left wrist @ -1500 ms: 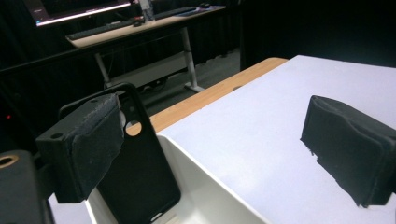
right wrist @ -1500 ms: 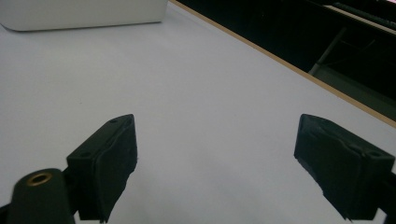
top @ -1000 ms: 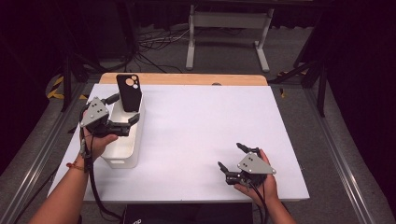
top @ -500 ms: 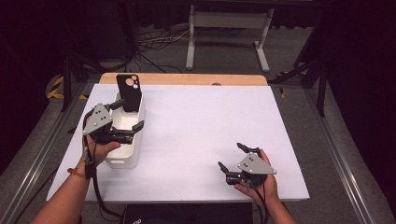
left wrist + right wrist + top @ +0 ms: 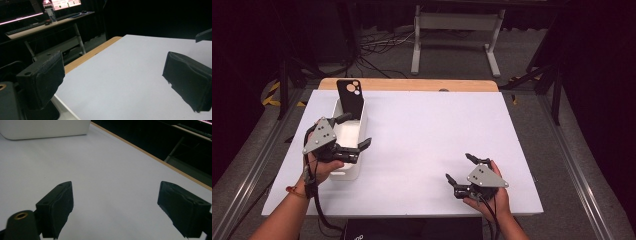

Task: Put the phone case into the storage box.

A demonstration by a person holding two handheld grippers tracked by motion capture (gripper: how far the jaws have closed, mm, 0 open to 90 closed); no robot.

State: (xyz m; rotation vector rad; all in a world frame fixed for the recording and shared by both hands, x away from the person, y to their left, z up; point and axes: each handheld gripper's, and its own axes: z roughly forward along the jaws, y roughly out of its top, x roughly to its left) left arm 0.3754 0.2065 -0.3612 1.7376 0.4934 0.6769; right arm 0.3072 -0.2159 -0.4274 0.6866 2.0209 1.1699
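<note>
High view: two open grippers over a white table

High view looks down on a white table (image 5: 427,145) with a wooden strip along its far edge. On the left part of the table stands a long white bin (image 5: 346,131), its length running away from the person. A black phone case (image 5: 349,98) stands upright at the far end of the bin, leaning on the far wall, with its camera cut-out at the top.

The left gripper (image 5: 354,132) is held over the near half of the bin by the person's left hand (image 5: 323,167), its jaws spread wide and pointing toward the right and far side. One jaw reaches toward the case, the other hangs past the bin's right wall. Nothing is between them. From the left gripper view, the two black pads stand far apart with bare table between them, and a desk with a lit screen (image 5: 62,3) shows in the dark background.

The right gripper (image 5: 462,170) rests low near the front right of the table, held by the right hand (image 5: 489,197), well apart from the bin. Its jaws are also spread wide and hold nothing. In the right gripper view the bin's side (image 5: 45,128) appears far off at upper left.
</note>
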